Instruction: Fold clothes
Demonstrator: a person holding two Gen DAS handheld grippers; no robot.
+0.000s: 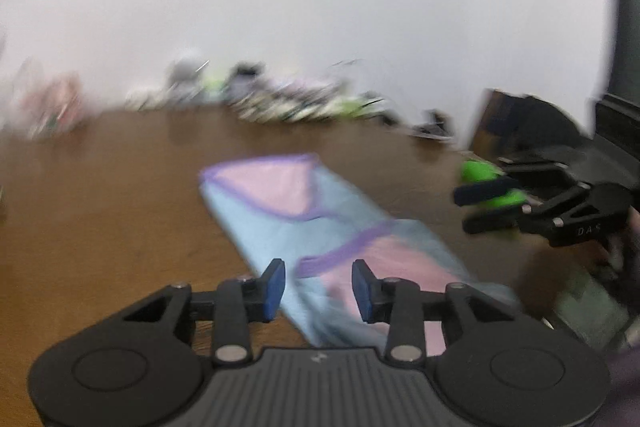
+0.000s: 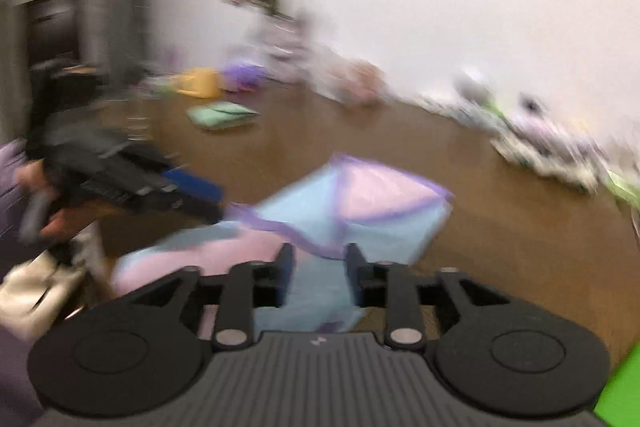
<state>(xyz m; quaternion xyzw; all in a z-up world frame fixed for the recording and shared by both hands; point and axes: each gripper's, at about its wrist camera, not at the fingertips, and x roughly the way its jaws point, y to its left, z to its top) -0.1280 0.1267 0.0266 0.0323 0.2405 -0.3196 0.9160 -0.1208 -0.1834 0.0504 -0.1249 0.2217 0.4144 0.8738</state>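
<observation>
A light-blue cloth garment with pink panels and purple trim [image 1: 320,227] lies partly folded on the brown wooden tabletop [image 1: 100,207], stretched lengthwise. The left tool [image 1: 319,285] hovers over its near end, blue-padded fingers apart, gripping nothing. The right tool [image 2: 319,265] sits above the garment's other side, likewise parted and empty. Blurred clutter [image 1: 280,99] lines the white wall [image 1: 320,7].
</observation>
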